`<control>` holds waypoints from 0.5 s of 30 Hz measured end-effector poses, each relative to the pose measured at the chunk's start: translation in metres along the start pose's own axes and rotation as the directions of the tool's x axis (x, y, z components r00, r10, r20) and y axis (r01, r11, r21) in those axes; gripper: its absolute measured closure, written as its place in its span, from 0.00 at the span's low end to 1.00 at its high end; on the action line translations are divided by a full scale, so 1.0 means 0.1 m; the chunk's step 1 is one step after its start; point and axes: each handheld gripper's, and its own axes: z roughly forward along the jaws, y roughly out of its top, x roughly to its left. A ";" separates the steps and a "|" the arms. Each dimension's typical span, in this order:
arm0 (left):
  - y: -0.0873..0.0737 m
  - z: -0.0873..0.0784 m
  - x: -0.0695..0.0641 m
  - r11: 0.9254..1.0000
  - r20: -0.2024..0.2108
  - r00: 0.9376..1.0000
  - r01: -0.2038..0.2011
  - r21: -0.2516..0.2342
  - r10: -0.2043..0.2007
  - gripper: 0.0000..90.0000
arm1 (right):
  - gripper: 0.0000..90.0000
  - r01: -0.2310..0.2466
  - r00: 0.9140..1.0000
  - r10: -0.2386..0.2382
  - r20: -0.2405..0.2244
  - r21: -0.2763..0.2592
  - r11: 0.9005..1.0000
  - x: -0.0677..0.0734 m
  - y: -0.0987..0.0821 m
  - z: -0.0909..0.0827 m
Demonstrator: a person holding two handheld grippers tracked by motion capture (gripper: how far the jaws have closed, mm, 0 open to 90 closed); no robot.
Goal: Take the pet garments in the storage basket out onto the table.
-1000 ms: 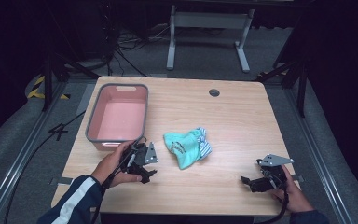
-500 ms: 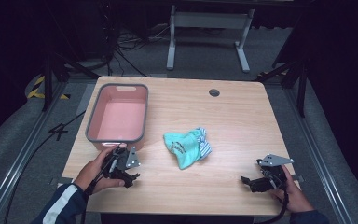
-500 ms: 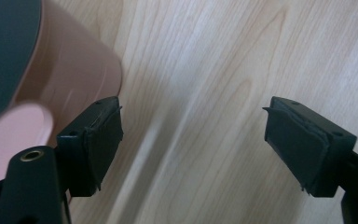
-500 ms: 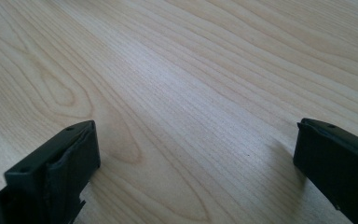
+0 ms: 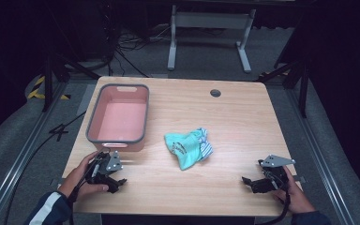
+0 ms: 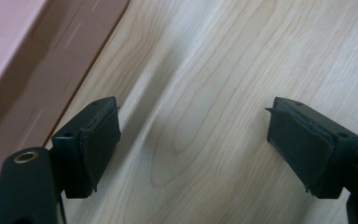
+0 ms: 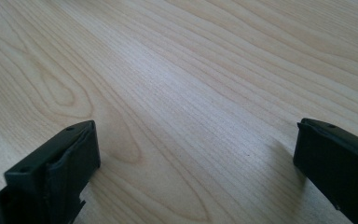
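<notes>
Cloth teal, striped part; bin pink, grey rim.

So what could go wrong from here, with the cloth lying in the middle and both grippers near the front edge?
1. The left gripper sits close to the pink bin; a swing could knock it.
2. The crumpled cloth is bunched; a pinch may catch only a fold, so it could slip or trail.
3. The right gripper rests near the table edge, where its cable could snag.
</notes>
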 end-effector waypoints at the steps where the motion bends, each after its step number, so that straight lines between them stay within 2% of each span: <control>1: -0.02 -0.01 0.01 1.000 0.014 1.000 0.007 -0.006 -0.007 0.19 | 0.01 0.000 1.000 0.000 0.000 0.000 1.000 0.00 0.00 0.00; 4: -0.14 0.00 0.04 0.996 0.033 0.997 0.068 -0.051 -0.066 0.18 | 0.01 0.000 1.000 0.000 0.000 0.000 1.000 0.00 0.00 0.00; 5: -0.21 0.00 0.06 0.990 0.064 0.992 0.114 -0.078 -0.109 0.17 | 0.01 0.000 1.000 0.000 0.000 0.000 1.000 0.00 0.00 0.00; 6: -0.25 0.00 0.07 0.987 0.071 0.990 0.130 -0.093 -0.123 0.17 | 0.01 0.000 1.000 0.000 0.000 0.000 1.000 0.00 0.00 0.00; 7: -0.33 0.01 0.10 0.977 0.088 0.983 0.174 -0.123 -0.164 0.16 | 0.01 0.000 1.000 0.000 0.000 0.000 1.000 0.00 0.00 0.00; 8: -0.33 0.01 0.10 0.977 0.088 0.983 0.174 -0.123 -0.164 0.15 | 0.01 0.000 1.000 0.000 0.000 0.000 1.000 0.00 0.00 0.00; 9: -0.39 0.03 0.12 0.966 0.115 0.973 0.215 -0.146 -0.200 0.15 | 0.01 0.000 1.000 0.000 0.000 0.000 1.000 0.00 0.00 0.00; 10: -0.46 0.05 0.13 0.955 0.119 0.973 0.219 -0.201 -0.198 0.15 | 0.01 0.001 1.000 -0.001 -0.001 -0.001 1.000 0.00 0.00 0.00; 11: -0.51 0.06 0.13 0.948 0.128 0.973 0.220 -0.232 -0.194 0.14 | 0.01 0.002 1.000 -0.002 -0.003 0.000 1.000 0.00 0.00 0.00; 15: -0.54 0.04 0.13 0.947 0.109 0.973 0.223 -0.232 -0.202 0.14 | 0.01 0.004 1.000 -0.004 -0.005 -0.001 1.000 -0.01 0.00 0.00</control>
